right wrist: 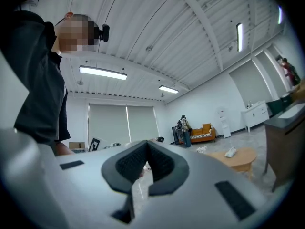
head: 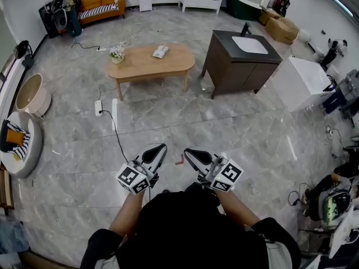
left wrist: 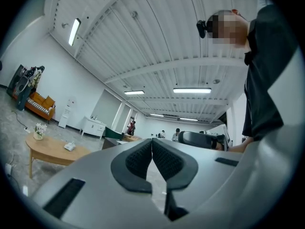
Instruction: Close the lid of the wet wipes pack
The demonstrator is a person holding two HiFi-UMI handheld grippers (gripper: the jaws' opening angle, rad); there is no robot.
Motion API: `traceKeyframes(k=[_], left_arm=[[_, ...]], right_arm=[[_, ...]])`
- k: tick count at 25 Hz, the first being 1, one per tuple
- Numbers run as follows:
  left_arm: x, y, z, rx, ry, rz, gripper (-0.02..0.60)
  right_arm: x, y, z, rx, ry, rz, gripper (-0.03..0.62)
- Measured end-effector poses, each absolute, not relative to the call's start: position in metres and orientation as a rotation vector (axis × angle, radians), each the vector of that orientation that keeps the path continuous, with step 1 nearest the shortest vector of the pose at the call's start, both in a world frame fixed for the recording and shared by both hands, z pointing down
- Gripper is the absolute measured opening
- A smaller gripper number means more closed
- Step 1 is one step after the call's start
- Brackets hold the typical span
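Step in hand: approach. The wet wipes pack (head: 160,51) lay on the oval bench (head: 134,67) at upper centre, well apart from the left tool (head: 159,149) and right tool (head: 189,152), both clenched on nothing. Judged next: close in on the bench; the lid's state was too small to read.

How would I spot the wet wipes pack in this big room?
Look for the oval wooden coffee table in the middle of the grey floor, left of the dark sink cabinet. Two things sit on it: the wet wipes pack is the low white one near the middle, not the little potted flowers at the left end.
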State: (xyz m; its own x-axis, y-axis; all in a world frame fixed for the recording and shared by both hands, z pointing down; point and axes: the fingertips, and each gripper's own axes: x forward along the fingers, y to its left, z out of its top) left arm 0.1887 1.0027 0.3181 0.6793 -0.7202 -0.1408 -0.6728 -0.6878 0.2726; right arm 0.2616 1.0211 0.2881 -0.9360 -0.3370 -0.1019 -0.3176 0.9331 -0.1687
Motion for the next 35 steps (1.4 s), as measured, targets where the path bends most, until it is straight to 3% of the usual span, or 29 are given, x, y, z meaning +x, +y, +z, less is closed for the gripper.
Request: traceKeyframes(k=[15,35], left_arm=[[0.167,0.95,0.342,2.62,-1.156,-0.316,0.015],[0.161,0.686,0.302,2.609,-1.319,-0.238,0.015]], right_arm=[[0.255,0.955,0.301,-0.58,2.927,-0.255,0.011],[0.26,0.661,0.272,-0.422,2.918,-0.209,0.011]])
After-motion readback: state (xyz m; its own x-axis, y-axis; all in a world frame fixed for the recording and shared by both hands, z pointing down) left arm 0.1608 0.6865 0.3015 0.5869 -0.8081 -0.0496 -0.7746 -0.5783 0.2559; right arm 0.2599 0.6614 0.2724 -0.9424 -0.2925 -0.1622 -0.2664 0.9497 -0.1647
